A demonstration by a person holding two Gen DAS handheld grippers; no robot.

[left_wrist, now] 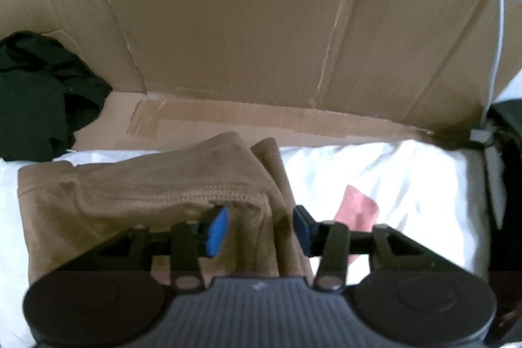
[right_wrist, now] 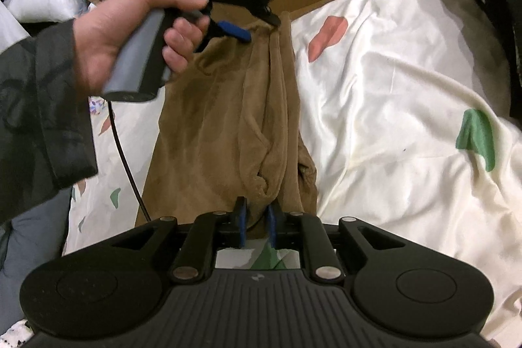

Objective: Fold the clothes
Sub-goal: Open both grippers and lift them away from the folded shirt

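Tan garment (right_wrist: 228,119), soft velvety knit, lies bunched lengthwise on the white bedsheet (right_wrist: 391,87), w/ one end near the cardboard (left_wrist: 244,22) at the sheet's far edge and the other toward the near edge. Right gripper (right_wrist: 256,225) is narrowed onto a gathered fold at the near end, pads pinching fabric. Left gripper (left_wrist: 259,230) sits at the far end, jaws moderately wide w/ cloth lying between them; can't tell if it's actually clamped yet. Left hand (right_wrist: 130,31) squeezes that tool's trigger. Looks light, floppy, prob. a bit slippery, so it'll sag and slide unless held at hem or seam (left_wrist: 195,193), both layers together. Black clothes (left_wrist: 39,93) piled by the sheet's far-left corner.
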